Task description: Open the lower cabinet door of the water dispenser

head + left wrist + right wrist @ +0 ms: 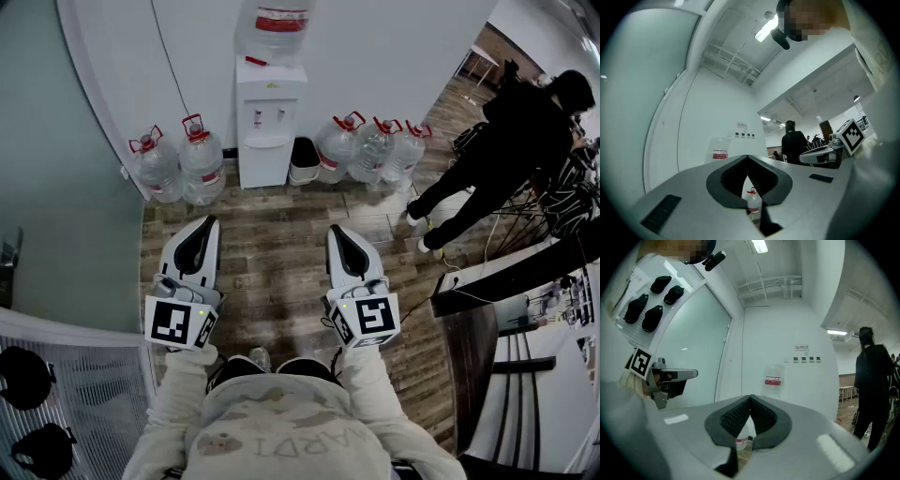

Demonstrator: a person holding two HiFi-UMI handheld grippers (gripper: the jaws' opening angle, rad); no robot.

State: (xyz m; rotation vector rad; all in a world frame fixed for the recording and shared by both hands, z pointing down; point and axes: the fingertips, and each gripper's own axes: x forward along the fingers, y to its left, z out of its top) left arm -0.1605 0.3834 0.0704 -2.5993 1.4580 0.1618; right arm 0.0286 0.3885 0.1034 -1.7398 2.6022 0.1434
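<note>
The white water dispenser (269, 112) stands against the far wall with a big bottle (274, 26) on top. Its lower cabinet door (263, 167) is closed. My left gripper (206, 225) and right gripper (338, 232) are held side by side over the wooden floor, well short of the dispenser and pointing towards it. Both are shut with nothing between the jaws. In the left gripper view the left gripper (747, 159) hides the dispenser's body and only the top bottle (720, 152) shows. Likewise the right gripper (750, 398) leaves the top bottle (773, 380) showing above it.
Two water jugs (178, 164) stand left of the dispenser. A black bin (304, 159) and three jugs (375, 145) stand to its right. A person in black (506, 141) stands at the right near cables and a dark desk (487, 291). A glass wall (66, 234) runs along the left.
</note>
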